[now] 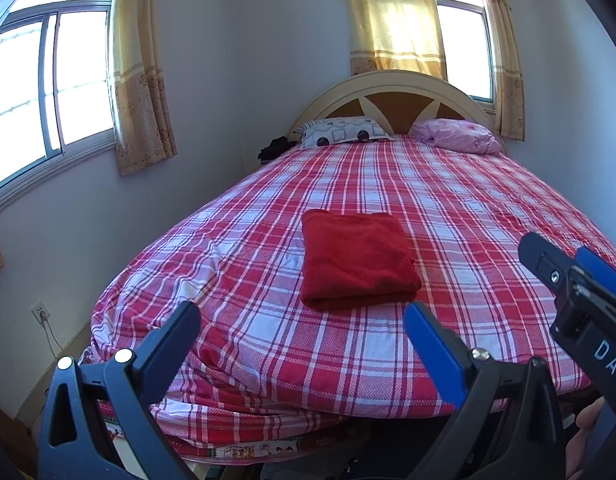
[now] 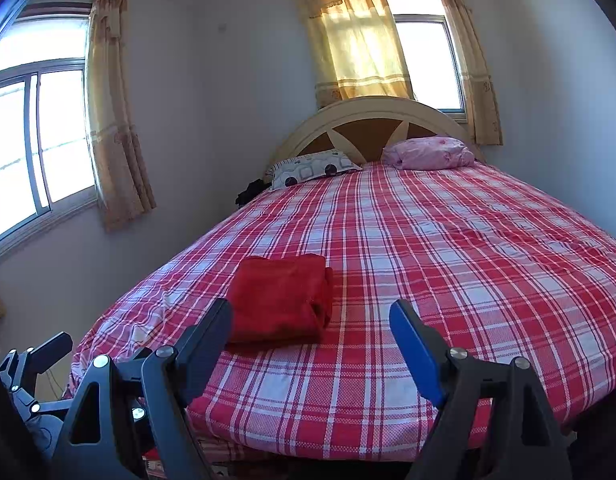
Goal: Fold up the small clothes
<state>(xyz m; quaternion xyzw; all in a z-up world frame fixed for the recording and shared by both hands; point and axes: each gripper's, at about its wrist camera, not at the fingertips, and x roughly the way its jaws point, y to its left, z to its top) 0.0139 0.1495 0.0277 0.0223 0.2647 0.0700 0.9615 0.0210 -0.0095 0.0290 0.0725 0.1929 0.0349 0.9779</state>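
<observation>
One red cloth [image 1: 357,258], fuzzy fabric, folded into a neat thick rectangle w/ layered edges, lies flat on the plaid bed [image 1: 447,208] near its foot end. Left gripper [image 1: 302,318] and right gripper [image 2: 311,316] both spread wide, holding nothing, apart from the cloth.

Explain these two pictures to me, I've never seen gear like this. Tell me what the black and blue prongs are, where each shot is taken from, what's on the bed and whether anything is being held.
The prongs are the fingers of two hand-held grippers; a person carries one in each hand. Each gripper has a camera looking forward along its fingers. One picture comes from the left gripper, the other from the right gripper. The right gripper also shows at the right edge of the left view.

Both look over a bed with a red plaid sheet. A red garment, already folded, lies on it near the foot. At the headboard are a patterned pillow and a bunched pink cloth.

Both grippers are open and hold nothing.
</observation>
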